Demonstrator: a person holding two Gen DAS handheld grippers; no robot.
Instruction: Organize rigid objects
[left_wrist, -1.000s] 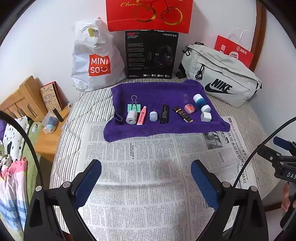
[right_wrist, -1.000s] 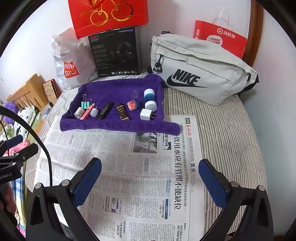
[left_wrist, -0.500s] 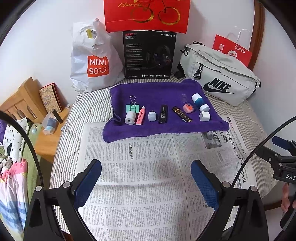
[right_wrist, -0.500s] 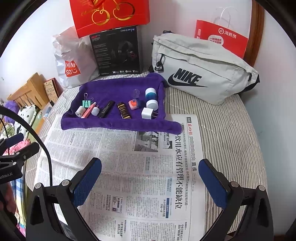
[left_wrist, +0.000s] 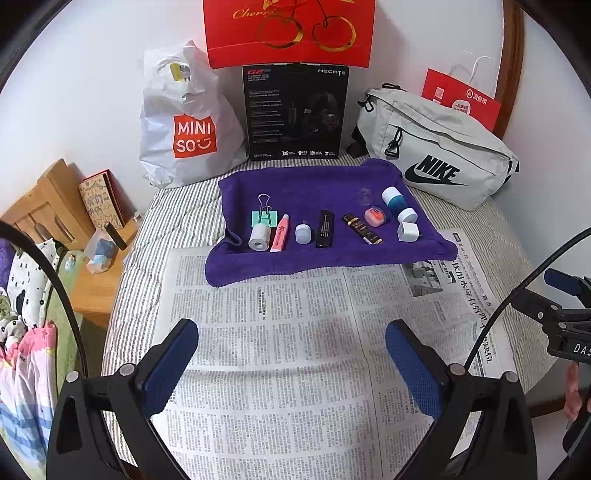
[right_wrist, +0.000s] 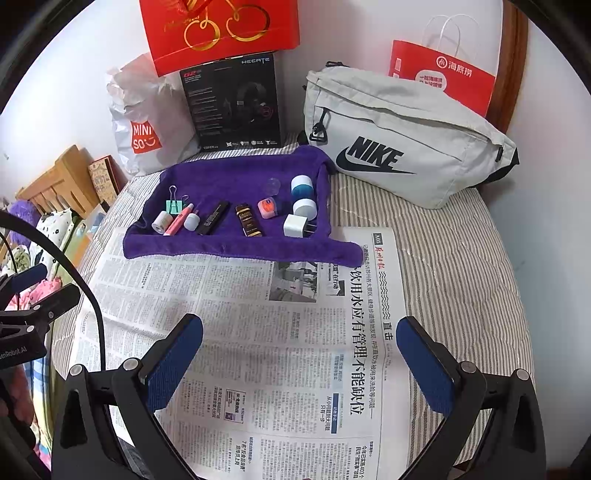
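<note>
Purple towel (left_wrist: 317, 184), soft and rumpled at its edges, lies across the far half of the striped bed, overlapping the top of a spread newspaper (left_wrist: 280, 354), and it carries every small item to be sorted. It will slide and bunch if a pad drags on it, so each pick looks best made from above with a clean lift.

Largest of the items, the two white-capped blue jars (right_wrist: 303, 192) stand near the towel's right edge, one just in front of the other. They look hard, smooth and light; a grip across the round body should hold, though they may roll if tipped. The white plug adapter (right_wrist: 294, 226), just in front of them, is boxy and stiff, and its flat sides suit the pads better than the prong end.

The black stick (left_wrist: 325, 229) and the dark gold-printed tube (left_wrist: 361, 228) lie lengthwise in the middle; taking them across the short width seems safest. The pink tube (left_wrist: 280, 233) probably gives a little under pressure. Beside it, the white roll (left_wrist: 259, 236) is light and can be pinched across its ends.

The green binder clip (left_wrist: 263, 218) behind the roll is thin, with wire loops that could snag. The small white cap (left_wrist: 303, 233) and the pink round case (left_wrist: 375, 216) are slight and likely slippery.

The left gripper (left_wrist: 291, 363) hangs over the newspaper with its jaws opening and nothing between them. The right gripper (right_wrist: 299, 356) is likewise spread wide and empty, well short of the towel.
</note>
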